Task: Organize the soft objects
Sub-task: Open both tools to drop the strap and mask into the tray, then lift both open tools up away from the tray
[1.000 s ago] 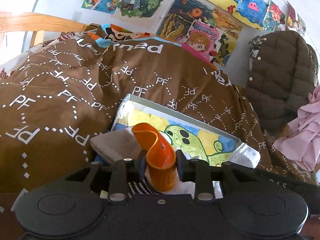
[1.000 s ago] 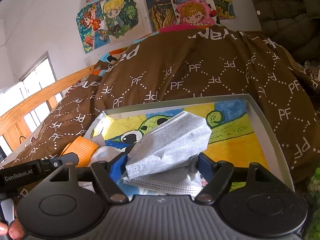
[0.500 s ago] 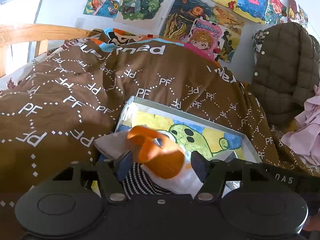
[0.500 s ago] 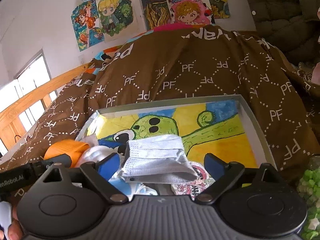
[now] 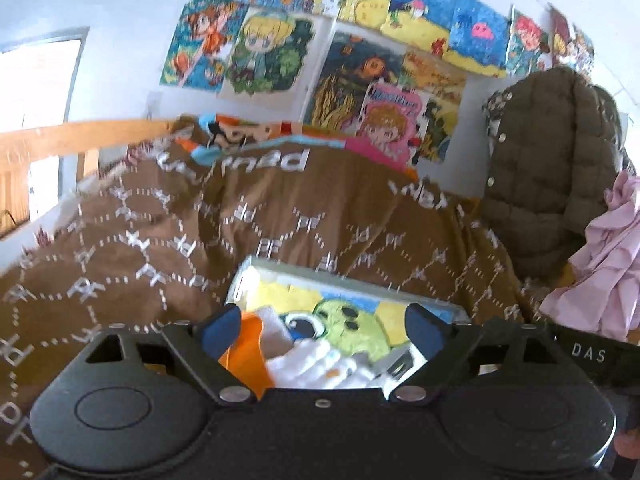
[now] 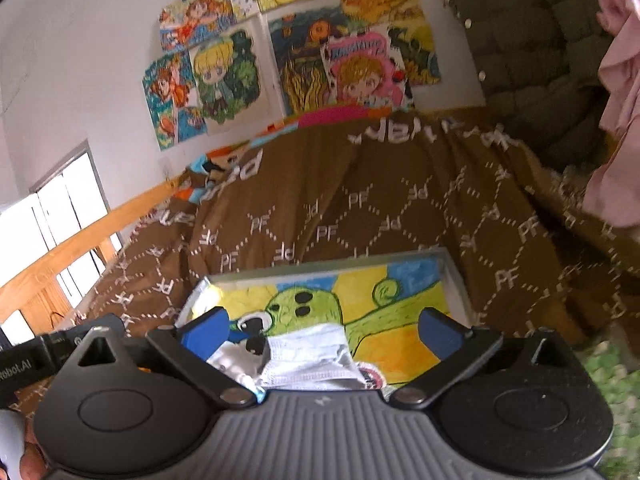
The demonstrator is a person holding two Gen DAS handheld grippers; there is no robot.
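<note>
A shallow grey box (image 5: 352, 280) (image 6: 452, 268) with a green cartoon drawing on its floor lies on the brown bedspread. In the left wrist view an orange band (image 5: 244, 356) and white soft items (image 5: 316, 364) lie in its near end, below my left gripper (image 5: 322, 326), whose jaws are still opening with nothing pressed between them. In the right wrist view a grey-white face mask (image 6: 308, 356) lies loose in the box beneath my right gripper (image 6: 322, 330). Its jaws are wide apart and still opening, clear of the mask.
The brown "PF" bedspread (image 5: 180, 236) (image 6: 360, 200) covers the bed. A wooden rail (image 5: 60, 140) runs along the left. Cartoon posters (image 5: 340, 60) hang on the wall. An olive quilted jacket (image 5: 548, 180) and pink cloth (image 5: 608, 256) hang at right.
Both grippers have let go: the left released the orange band, the right the face mask, which now lie in the box. Both jaws widened, and both grippers rose and drew back.
</note>
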